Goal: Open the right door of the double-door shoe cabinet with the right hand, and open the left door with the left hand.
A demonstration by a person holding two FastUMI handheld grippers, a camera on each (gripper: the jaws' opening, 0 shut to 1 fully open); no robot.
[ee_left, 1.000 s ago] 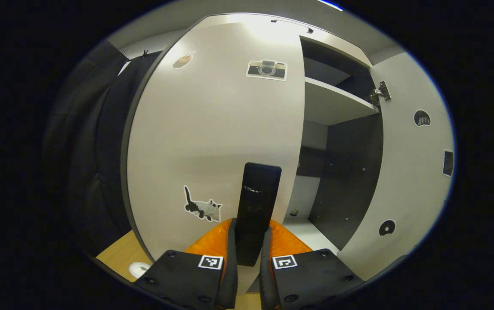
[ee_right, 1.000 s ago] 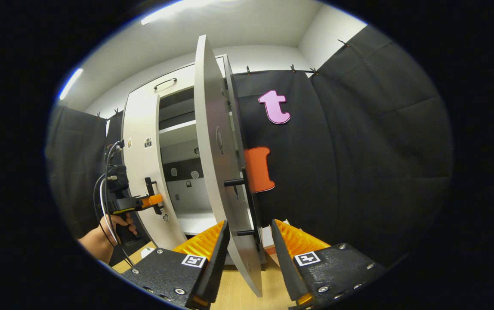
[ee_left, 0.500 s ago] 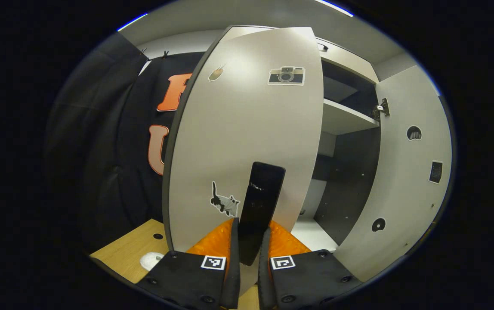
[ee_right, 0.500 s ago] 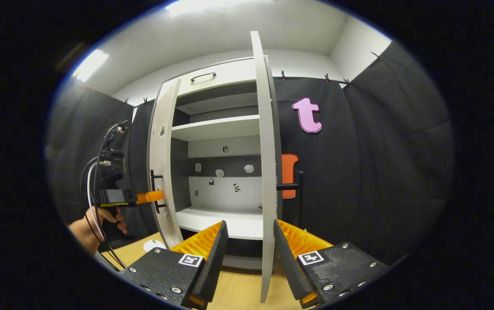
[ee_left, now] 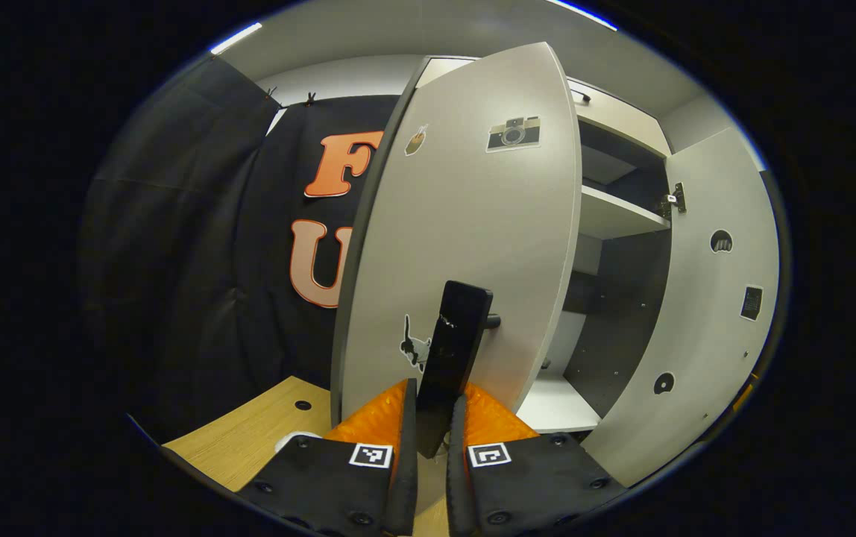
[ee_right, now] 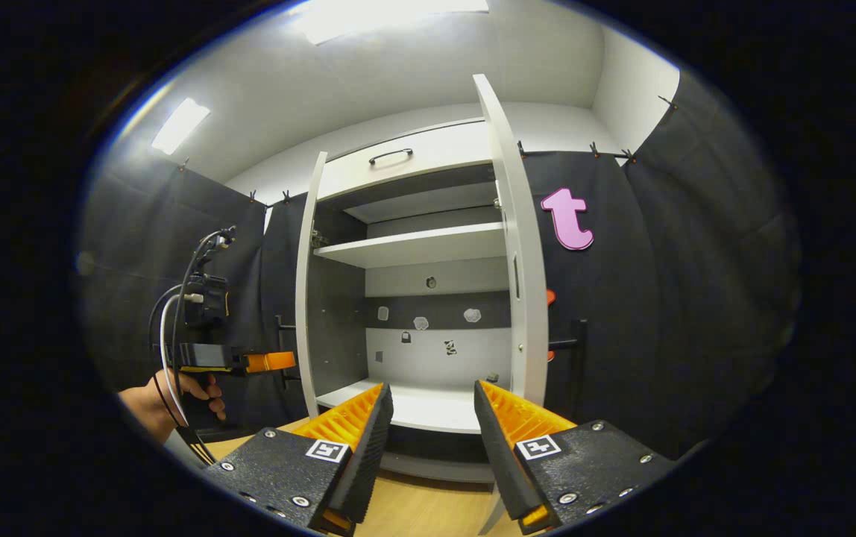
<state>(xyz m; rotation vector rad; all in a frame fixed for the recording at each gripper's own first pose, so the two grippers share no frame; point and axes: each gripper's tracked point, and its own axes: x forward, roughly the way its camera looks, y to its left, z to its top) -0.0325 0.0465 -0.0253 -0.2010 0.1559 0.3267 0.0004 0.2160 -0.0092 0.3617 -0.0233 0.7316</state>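
Note:
The white shoe cabinet (ee_right: 420, 246) stands with both doors swung wide, showing its shelves. My left gripper (ee_left: 432, 440) is shut on the black bar handle (ee_left: 454, 350) of the left door (ee_left: 473, 239), whose outer face carries stickers. In the right gripper view a hand (ee_right: 174, 395) holds that left gripper (ee_right: 249, 362) at the left door's (ee_right: 307, 298) handle. My right gripper (ee_right: 428, 425) is open with nothing between its fingers. The right door (ee_right: 521, 298) stands edge-on just behind its right finger, and that door's handle (ee_right: 577, 347) is on the far side.
A wooden floor (ee_right: 413, 507) runs up to the cabinet's base. Black cloth walls (ee_right: 659, 298) close in on both sides behind the doors. The right door's inner face (ee_left: 704, 313) and a shelf (ee_left: 614, 216) show in the left gripper view.
The left door swung further open with my left gripper on its handle. The right door's edge, between my right fingers before, now stands to the right of them.

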